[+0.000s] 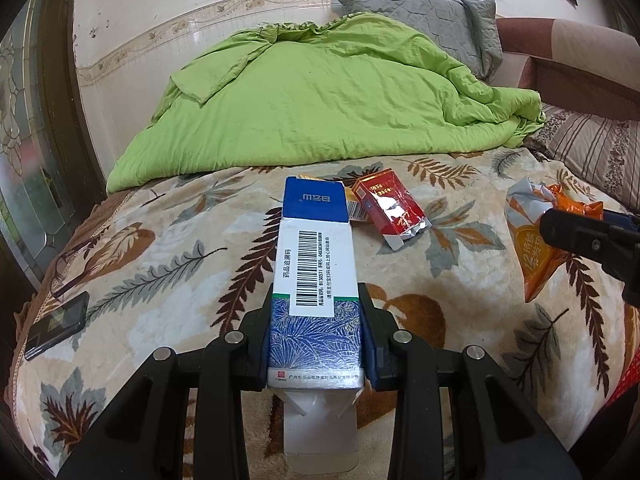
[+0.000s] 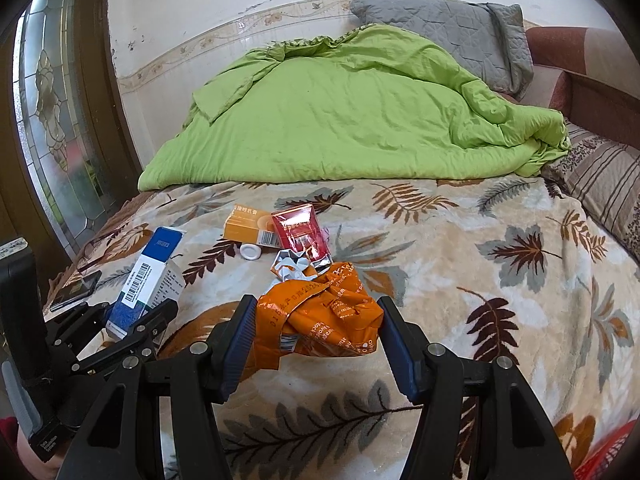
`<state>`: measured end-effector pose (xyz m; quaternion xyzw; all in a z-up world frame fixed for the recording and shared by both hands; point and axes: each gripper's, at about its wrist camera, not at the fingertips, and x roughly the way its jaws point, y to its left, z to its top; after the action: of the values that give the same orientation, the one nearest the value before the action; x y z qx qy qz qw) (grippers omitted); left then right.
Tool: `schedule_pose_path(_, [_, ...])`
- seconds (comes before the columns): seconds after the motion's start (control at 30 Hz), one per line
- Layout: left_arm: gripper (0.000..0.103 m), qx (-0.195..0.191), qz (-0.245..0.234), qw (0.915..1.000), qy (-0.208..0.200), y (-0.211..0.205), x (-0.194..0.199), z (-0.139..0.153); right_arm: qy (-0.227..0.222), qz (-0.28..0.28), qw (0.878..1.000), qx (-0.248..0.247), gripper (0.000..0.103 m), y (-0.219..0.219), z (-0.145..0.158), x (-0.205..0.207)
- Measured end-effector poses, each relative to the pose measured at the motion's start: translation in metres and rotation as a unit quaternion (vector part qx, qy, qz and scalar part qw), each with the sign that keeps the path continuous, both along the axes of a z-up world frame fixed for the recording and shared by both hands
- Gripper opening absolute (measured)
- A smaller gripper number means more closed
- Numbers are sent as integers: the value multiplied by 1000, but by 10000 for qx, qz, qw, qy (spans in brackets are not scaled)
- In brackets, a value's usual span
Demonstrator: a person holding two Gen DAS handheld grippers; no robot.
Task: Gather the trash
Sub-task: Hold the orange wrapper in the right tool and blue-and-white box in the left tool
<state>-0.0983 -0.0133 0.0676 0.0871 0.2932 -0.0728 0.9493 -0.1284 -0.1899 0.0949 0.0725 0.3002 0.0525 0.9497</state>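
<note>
Left tongs (image 1: 316, 344): clamped on blue-and-white medicine box (image 1: 316, 264), pads pressed to both long sides, box pointing forward above the bed. Near flap open, far end solid blue. White label with barcode and Chinese print; small digits too fine to read reliably.

Right tongs (image 2: 316, 336): gripping crumpled orange foil packet (image 2: 324, 312), both pads against its sides; torn silver edge at far end. Orange surface printed with white characters, partly legible only.

Farther on leaf-patterned blanket (image 2: 460, 280): red cigarette pack (image 2: 298, 230) beside orange carton (image 2: 248, 226), small white cap (image 2: 251, 251) just in front.

Beyond: green quilt (image 2: 360, 120), grey pillow (image 2: 448, 36).
</note>
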Motion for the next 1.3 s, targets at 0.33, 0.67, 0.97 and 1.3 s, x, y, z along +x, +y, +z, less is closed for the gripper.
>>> schedule_pose_path(0.33, [33, 22, -4, 10000, -12, -1, -1, 0, -17, -11, 10000, 4, 65, -3, 1, -1])
schedule_pose_path(0.67, [33, 23, -3, 10000, -8, -3, -1, -1, -12, -14, 10000, 6, 65, -4, 1, -1])
schedule_pose_path(0.97, [33, 36, 4, 10000, -21, -4, -2, -1, -14, -15, 10000, 7, 65, -4, 1, -1])
schedule_pose_path(1.3, [33, 50, -24, 10000, -15, -5, -2, -2, -13, -17, 10000, 10, 65, -5, 1, -2])
